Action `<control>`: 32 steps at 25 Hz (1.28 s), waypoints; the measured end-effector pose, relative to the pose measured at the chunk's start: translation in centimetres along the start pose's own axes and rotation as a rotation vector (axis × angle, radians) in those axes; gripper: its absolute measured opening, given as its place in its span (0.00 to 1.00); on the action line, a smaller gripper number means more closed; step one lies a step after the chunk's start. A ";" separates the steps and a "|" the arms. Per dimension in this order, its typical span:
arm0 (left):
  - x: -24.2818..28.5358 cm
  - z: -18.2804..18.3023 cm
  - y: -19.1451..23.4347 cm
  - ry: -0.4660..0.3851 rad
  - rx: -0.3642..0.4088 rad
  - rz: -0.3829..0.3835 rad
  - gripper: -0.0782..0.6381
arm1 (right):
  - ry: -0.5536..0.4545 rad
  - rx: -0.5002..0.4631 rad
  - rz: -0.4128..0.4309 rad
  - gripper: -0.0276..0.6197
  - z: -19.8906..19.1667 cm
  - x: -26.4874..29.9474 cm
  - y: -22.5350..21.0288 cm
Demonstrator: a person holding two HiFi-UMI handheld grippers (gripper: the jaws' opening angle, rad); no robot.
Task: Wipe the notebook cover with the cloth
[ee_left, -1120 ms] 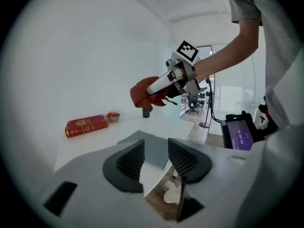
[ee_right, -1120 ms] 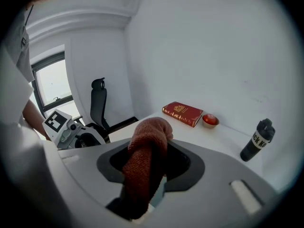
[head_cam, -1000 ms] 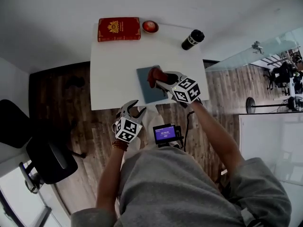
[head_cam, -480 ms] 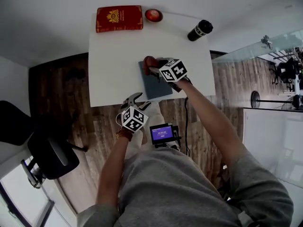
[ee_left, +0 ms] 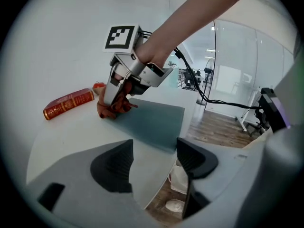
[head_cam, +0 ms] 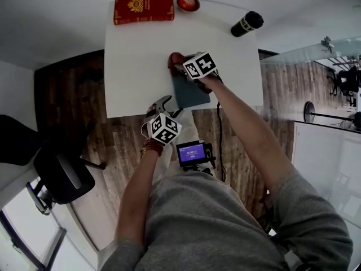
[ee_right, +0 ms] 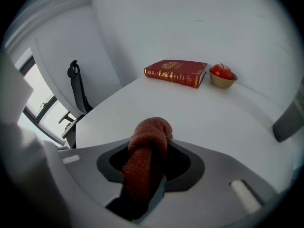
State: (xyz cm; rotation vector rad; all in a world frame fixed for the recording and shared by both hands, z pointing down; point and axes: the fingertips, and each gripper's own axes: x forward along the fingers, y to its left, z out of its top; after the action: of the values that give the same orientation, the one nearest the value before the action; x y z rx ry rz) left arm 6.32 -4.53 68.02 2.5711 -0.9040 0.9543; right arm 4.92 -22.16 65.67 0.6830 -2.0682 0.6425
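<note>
A grey-blue notebook (head_cam: pixel 190 92) lies flat near the white table's front edge (head_cam: pixel 130 113). My right gripper (head_cam: pixel 179 66) is shut on a rust-red cloth (head_cam: pixel 175 58) and holds it down at the notebook's far left corner. In the left gripper view the cloth (ee_left: pixel 113 106) touches the surface there, beside the notebook (ee_left: pixel 152 120). In the right gripper view the cloth (ee_right: pixel 146 148) is bunched between the jaws. My left gripper (head_cam: pixel 162 104) hangs over the front edge by the notebook's near corner. Its jaws (ee_left: pixel 154 160) have just been opening, and nothing is between them.
A red book (head_cam: pixel 144 7), a small bowl with a red fruit (head_cam: pixel 188 3) and a black bottle (head_cam: pixel 247 23) sit along the table's far side. A black office chair (head_cam: pixel 56 179) stands on the wood floor at left. A small screen device (head_cam: pixel 192 153) hangs at the person's chest.
Both grippers moved away from the body and down toward the table. The right one carried the cloth to the notebook's far left corner. The left jaws widened.
</note>
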 end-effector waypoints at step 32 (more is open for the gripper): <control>1.3 -1.3 -0.6 0.085 -0.016 -0.041 0.50 | 0.132 -0.014 0.073 0.25 -4.6 0.4 4.2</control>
State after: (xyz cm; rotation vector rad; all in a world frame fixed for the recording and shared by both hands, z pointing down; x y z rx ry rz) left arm 6.85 -4.11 69.80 2.5049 -0.8299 1.0324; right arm 4.47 -16.23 67.60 0.5452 -1.9808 0.6952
